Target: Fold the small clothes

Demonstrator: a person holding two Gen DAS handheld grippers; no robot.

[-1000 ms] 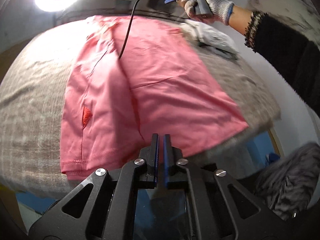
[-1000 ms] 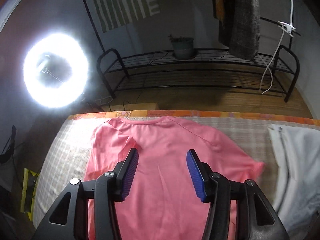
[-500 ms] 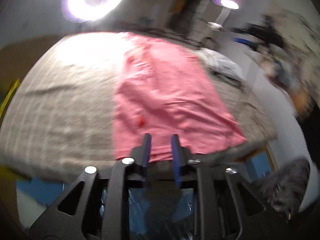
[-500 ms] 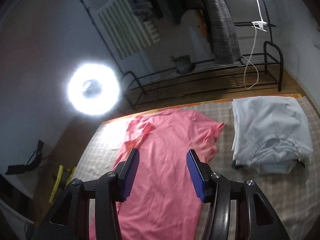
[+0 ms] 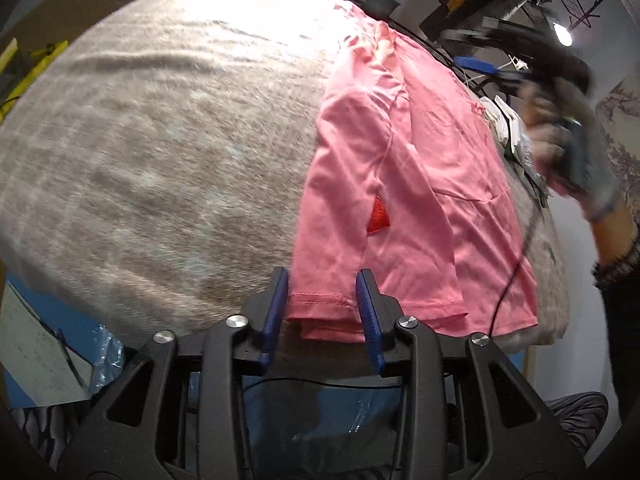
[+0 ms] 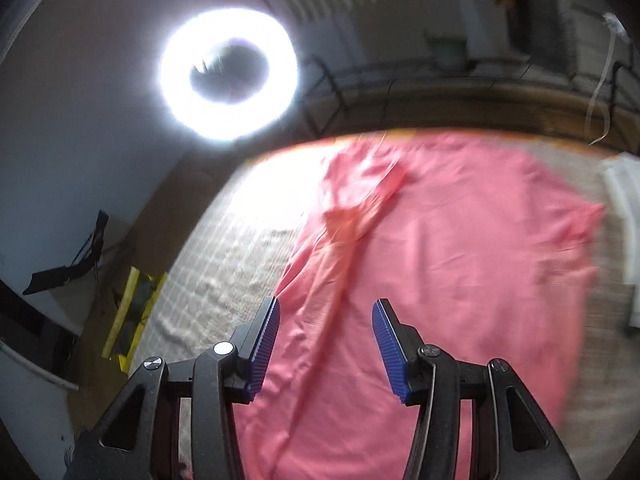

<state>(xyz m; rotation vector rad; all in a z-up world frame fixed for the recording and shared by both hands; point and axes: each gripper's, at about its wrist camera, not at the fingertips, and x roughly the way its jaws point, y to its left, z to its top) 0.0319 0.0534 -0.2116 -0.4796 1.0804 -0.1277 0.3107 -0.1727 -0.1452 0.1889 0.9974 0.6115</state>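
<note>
A pink T-shirt lies on a beige checked cover, its left side folded inward with the sleeve on top. My left gripper is open, its blue pads on either side of the folded hem corner at the near edge. My right gripper is open and empty, above the shirt near its left side. In the left wrist view the right gripper appears blurred at the far right, held by a gloved hand.
A folded white garment lies right of the shirt. A ring light shines beyond the far edge, with a black metal rack behind. A black cable hangs over the shirt's right side.
My left gripper has opened and swung to the shirt's near left hem corner. My right gripper has dropped lower and closer over the shirt, staying open.
</note>
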